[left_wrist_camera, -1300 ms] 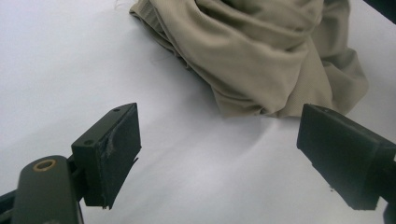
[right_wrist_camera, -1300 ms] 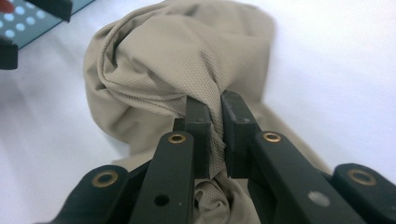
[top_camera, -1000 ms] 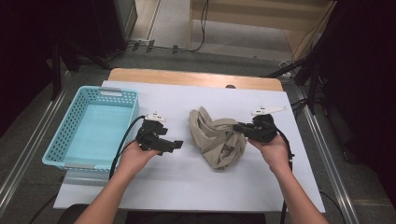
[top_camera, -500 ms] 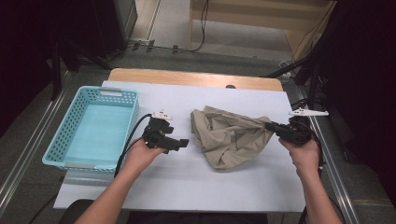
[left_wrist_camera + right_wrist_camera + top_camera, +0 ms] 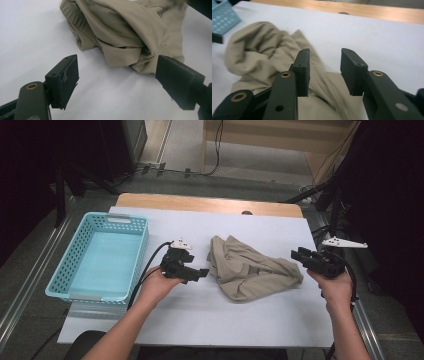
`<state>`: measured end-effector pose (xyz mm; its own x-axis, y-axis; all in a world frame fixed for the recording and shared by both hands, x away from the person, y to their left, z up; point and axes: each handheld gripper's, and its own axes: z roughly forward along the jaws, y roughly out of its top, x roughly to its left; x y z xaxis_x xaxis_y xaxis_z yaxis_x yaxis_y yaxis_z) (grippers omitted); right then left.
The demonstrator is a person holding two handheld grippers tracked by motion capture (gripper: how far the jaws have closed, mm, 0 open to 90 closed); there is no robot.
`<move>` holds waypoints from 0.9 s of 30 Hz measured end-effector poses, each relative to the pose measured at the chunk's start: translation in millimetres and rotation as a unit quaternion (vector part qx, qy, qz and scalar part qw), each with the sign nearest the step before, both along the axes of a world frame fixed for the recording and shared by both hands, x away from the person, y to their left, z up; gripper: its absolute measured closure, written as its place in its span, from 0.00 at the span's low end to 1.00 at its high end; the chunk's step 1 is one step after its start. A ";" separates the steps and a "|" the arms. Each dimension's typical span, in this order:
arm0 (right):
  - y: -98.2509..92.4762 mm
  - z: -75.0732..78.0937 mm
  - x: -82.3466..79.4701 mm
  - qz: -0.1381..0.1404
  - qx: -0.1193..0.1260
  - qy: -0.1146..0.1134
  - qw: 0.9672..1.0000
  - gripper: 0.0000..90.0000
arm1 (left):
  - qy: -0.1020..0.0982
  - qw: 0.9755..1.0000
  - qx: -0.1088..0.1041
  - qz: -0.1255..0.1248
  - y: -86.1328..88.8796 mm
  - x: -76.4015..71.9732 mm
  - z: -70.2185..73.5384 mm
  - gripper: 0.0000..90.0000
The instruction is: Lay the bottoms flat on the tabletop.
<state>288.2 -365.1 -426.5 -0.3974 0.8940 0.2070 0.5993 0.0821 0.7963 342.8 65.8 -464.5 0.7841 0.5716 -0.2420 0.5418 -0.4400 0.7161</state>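
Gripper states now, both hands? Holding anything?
Left gripper: open, empty, just short of the beige garment.
Right gripper: jaws have just been opening, nothing between them; garment released.

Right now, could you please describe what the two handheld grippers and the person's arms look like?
Both the left gripper and right gripper are black, with two flat rectangular jaws and brass-coloured pivot pins. Each carries a pale three-cornered plate on top and trails a black cable. The forearms are bare, without sleeves.

A lab recording bay: white-covered table on metal rails, loose floor cables, black curtains.
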 end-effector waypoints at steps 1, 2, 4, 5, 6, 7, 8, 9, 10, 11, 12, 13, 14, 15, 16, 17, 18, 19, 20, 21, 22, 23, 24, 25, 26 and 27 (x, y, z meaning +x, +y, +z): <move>3.5 -1.5 1.2 0.009 -0.001 0.004 1.000 0.57 | 0.004 1.000 0.003 -0.002 -2.5 0.2 0.2 0.21; 7.6 -4.2 3.2 0.019 -0.005 0.009 1.000 0.56 | 0.004 1.000 0.003 -0.002 -2.5 0.2 0.2 0.20; 15.9 -12.0 6.4 0.033 -0.020 0.016 0.999 0.51 | 0.010 1.000 0.005 -0.006 -8.2 0.4 -0.8 0.19; 19.6 -17.0 8.2 0.041 -0.025 0.019 0.999 0.51 | 0.010 1.000 0.007 -0.008 -11.4 0.6 -1.6 0.18; 19.6 -17.0 8.2 0.041 -0.025 0.019 0.999 0.51 | 0.013 1.000 0.007 -0.009 -14.3 1.0 -2.5 0.18; 25.8 -26.7 12.9 0.057 -0.035 0.036 0.997 0.46 | 0.021 1.000 -0.003 -0.013 -20.0 2.3 -5.2 0.19; 28.6 -30.9 15.6 0.063 -0.043 0.044 0.996 0.46 | 0.021 1.000 -0.003 -0.013 -20.0 2.3 -5.2 0.19; 31.7 -34.6 17.7 0.066 -0.052 0.049 0.995 0.44 | 0.024 1.000 -0.008 -0.015 -26.8 3.7 -8.7 0.19; 33.8 -37.9 20.4 0.073 -0.057 0.049 0.995 0.42 | 0.024 1.000 -0.008 -0.015 -26.8 3.7 -8.7 0.20; 36.0 -40.9 22.9 0.074 -0.056 0.050 0.994 0.39 | 0.022 1.000 -0.004 -0.017 -31.1 4.6 -10.9 0.22; 37.3 -44.3 26.0 0.079 -0.055 0.050 0.994 0.38 | 0.018 1.000 0.004 -0.019 -35.9 5.7 -13.6 0.22; 37.8 -47.9 29.4 0.081 -0.055 0.052 0.994 0.36 | 0.022 0.999 0.014 -0.023 -44.4 8.4 -19.6 0.23; 37.9 -51.7 32.8 0.077 -0.054 0.055 0.994 0.34 | 0.027 0.999 0.014 -0.027 -47.4 10.1 -22.9 0.28; 37.2 -56.1 36.4 0.078 -0.053 0.060 0.994 0.33 | 0.036 0.999 0.012 -0.030 -50.1 11.7 -26.1 0.34; 36.5 -60.5 40.1 0.076 -0.055 0.067 0.993 0.33 | 0.036 0.999 0.012 -0.030 -50.1 11.7 -26.1 0.39; 36.1 -65.2 43.7 0.070 -0.061 0.075 0.993 0.33 | 0.046 0.998 0.012 -0.032 -52.6 13.8 -29.0 0.46; 36.1 -70.3 46.9 0.061 -0.068 0.084 0.992 0.33 | 0.046 0.998 0.016 -0.025 -56.1 15.6 -32.7 0.51; 35.8 -75.5 49.5 0.055 -0.073 0.097 0.991 0.33 | 0.046 0.998 0.016 -0.025 -56.1 15.6 -32.7 0.58; 35.7 -80.7 51.0 0.056 -0.076 0.102 0.990 0.32 | 0.043 0.999 0.015 -0.020 -56.8 16.1 -33.8 0.66; 35.7 -80.7 51.0 0.056 -0.076 0.102 0.990 0.32 | 0.044 0.999 0.013 -0.022 -55.6 17.6 -34.0 0.66; 36.4 -85.2 51.3 0.058 -0.082 0.104 0.989 0.31 | 0.049 0.999 0.006 -0.023 -54.0 19.2 -33.8 0.75; 37.6 -88.7 50.4 0.064 -0.089 0.098 0.989 0.29 | 0.056 0.998 -0.002 -0.026 -51.5 20.9 -32.6 0.85; 41.0 -92.1 44.4 0.062 -0.106 0.075 0.990 0.33 | 0.062 0.998 -0.007 -0.030 -49.3 22.1 -30.2 0.91; 42.4 -92.9 42.8 0.063 -0.113 0.069 0.989 0.33 | 0.067 0.997 -0.011 -0.031 -46.6 23.2 -26.0 0.92; 43.7 -92.0 42.1 0.061 -0.115 0.074 0.989 0.39 | 0.070 0.997 -0.015 -0.032 -43.4 24.8 -20.3 0.92; 44.1 -91.0 41.7 0.061 -0.110 0.078 0.989 0.46 | 0.064 0.997 -0.019 -0.030 -40.3 26.0 -13.6 0.93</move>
